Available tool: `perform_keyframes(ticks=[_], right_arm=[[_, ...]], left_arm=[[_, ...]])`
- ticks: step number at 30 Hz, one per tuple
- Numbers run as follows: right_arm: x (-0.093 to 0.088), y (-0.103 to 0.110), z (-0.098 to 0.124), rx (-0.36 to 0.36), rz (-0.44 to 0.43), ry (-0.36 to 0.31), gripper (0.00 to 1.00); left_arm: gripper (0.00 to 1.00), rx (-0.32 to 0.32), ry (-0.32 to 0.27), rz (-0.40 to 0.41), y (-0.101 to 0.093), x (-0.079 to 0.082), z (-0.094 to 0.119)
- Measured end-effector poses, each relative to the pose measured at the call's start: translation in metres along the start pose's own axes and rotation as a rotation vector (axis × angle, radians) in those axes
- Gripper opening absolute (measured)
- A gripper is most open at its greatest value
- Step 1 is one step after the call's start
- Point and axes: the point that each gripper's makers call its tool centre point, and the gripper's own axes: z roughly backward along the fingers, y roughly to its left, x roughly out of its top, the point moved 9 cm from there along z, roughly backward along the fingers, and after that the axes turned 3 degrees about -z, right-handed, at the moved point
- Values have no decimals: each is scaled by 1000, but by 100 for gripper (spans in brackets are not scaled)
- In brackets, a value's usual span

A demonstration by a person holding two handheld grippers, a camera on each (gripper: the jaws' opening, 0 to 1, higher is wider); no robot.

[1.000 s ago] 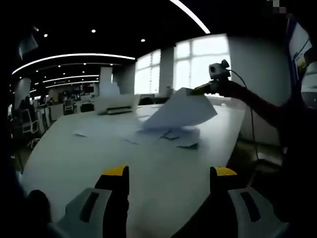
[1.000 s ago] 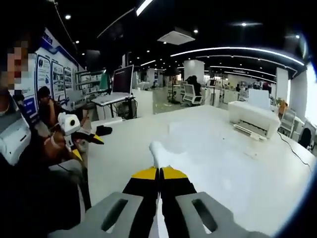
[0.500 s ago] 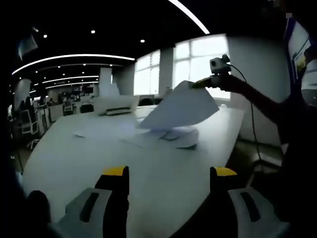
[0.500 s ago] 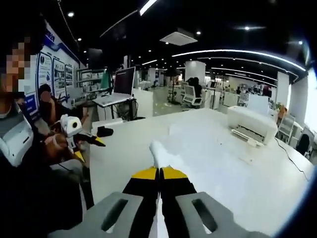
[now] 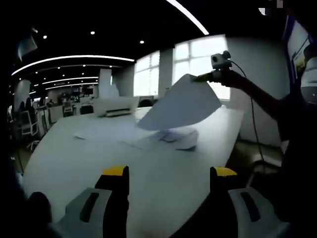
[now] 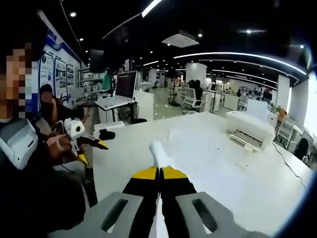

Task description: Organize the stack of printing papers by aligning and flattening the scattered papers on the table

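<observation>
Hidden: in your right gripper view the sheet shows only as a narrow white edge rising past the jaw tips; the rest of it is cut off behind the jaws. The loose papers far down the table blur together, so you cannot count them exactly.
Left gripper: your jaws stand wide apart with nothing between them, low over the near end of the table.
Right gripper: your jaws are pressed together on the sheet's edge. In the left gripper view the right gripper holds one sheet by a corner, lifted and sagging above the loose papers.
Papers: one sheet in the air; at least three lie scattered on the table beneath and beside it.
Printer: one, white, at the far end of the table, well apart from the papers.
Grippers: two.
</observation>
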Motion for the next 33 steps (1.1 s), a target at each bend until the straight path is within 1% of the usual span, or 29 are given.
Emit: perform_keyframes(ticks=[4, 12, 18, 28, 33], right_arm=[[7, 0, 9, -5, 16, 7, 0], [20, 2, 25, 3, 3, -17, 0], [25, 2, 33, 7, 23, 9, 0], [39, 5, 50, 58, 36, 28, 0], [43, 5, 55, 91, 51, 56, 0]], left_arm=[[69, 2, -2, -3, 0, 1, 1], [69, 6, -5, -9, -1, 3, 3], [69, 9, -9, -16, -2, 6, 4], [69, 10, -13, -22, -3, 8, 5], [69, 9, -12, -26, -4, 7, 5]])
